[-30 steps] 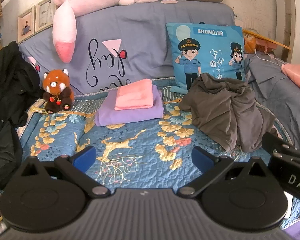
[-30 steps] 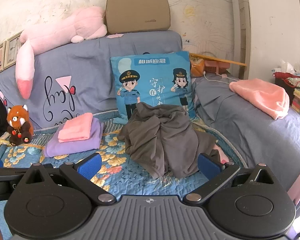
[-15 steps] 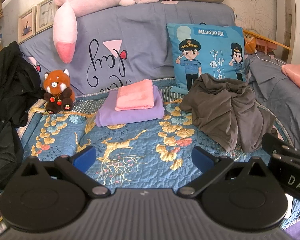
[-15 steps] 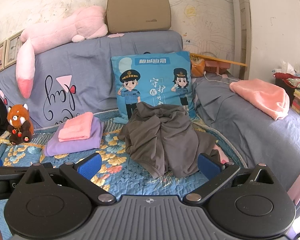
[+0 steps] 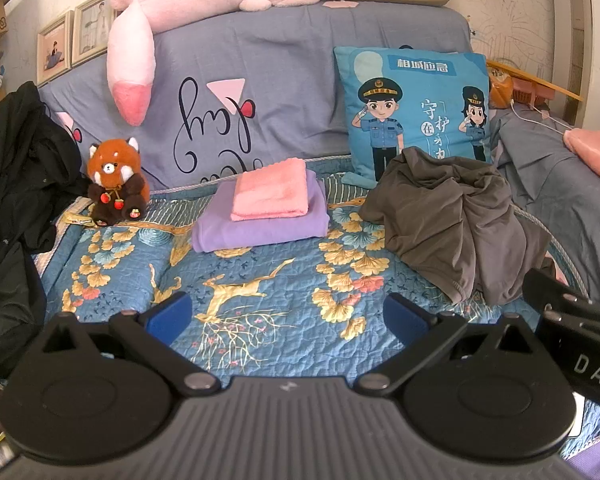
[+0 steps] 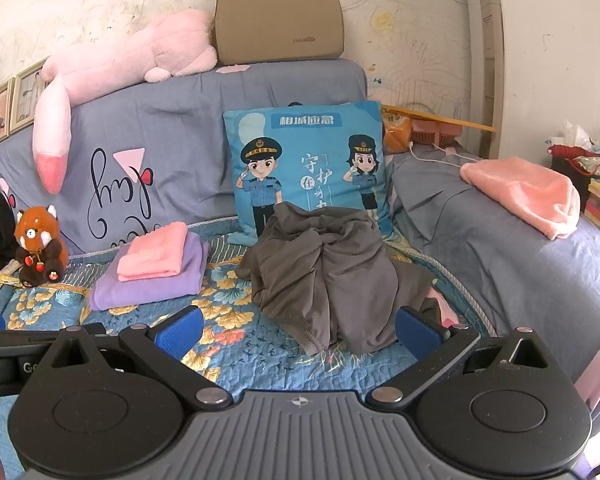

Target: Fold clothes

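Note:
A crumpled grey garment [image 5: 456,220] [image 6: 328,272] lies in a heap on the blue flowered quilt [image 5: 260,280] [image 6: 236,344], in front of a blue cartoon cushion [image 5: 416,108] [image 6: 304,164]. To its left sits a folded pink cloth [image 5: 272,194] [image 6: 152,254] on a folded purple cloth [image 5: 260,228] [image 6: 148,284]. My left gripper [image 5: 286,314] is open, empty and held back over the bare quilt. My right gripper [image 6: 298,328] is open and empty, just short of the grey heap's near edge. Its body shows at the right of the left wrist view.
A red panda toy [image 5: 114,182] [image 6: 38,246] sits at the back left, dark clothing [image 5: 16,208] beside it. A long pink plush [image 6: 112,76] lies on the grey sofa back [image 5: 260,80]. A pink towel [image 6: 528,194] rests on the grey cover at right.
Both views have risen very slightly. Nothing on the quilt has moved, and both grippers stay open.

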{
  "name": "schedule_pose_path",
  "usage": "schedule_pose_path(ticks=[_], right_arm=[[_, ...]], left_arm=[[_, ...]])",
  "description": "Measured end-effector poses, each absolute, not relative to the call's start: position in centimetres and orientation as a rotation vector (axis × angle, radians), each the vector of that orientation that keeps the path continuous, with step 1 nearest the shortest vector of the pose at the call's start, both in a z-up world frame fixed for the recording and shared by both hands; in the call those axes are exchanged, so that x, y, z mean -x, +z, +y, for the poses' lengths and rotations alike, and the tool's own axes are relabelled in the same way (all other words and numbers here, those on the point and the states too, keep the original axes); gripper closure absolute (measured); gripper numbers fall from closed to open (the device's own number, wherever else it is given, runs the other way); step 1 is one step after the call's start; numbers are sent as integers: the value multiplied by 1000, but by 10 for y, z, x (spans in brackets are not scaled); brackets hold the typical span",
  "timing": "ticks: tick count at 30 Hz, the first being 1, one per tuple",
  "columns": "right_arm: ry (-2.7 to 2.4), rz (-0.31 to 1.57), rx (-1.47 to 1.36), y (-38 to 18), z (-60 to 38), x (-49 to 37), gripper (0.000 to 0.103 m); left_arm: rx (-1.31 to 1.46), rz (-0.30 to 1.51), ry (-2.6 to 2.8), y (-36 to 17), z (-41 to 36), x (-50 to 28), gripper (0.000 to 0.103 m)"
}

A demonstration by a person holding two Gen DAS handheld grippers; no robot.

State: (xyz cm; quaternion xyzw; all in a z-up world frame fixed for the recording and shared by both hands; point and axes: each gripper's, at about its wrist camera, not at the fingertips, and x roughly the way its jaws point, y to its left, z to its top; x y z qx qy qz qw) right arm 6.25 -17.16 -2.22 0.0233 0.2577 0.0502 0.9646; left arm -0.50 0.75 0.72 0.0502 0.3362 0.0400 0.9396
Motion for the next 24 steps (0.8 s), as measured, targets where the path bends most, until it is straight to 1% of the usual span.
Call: schedule_pose_path(ticks=[24], right_arm=[[102, 537, -41, -24, -171, -68, 0]], left_arm=[[-105, 690, 92, 6, 9, 3, 0]])
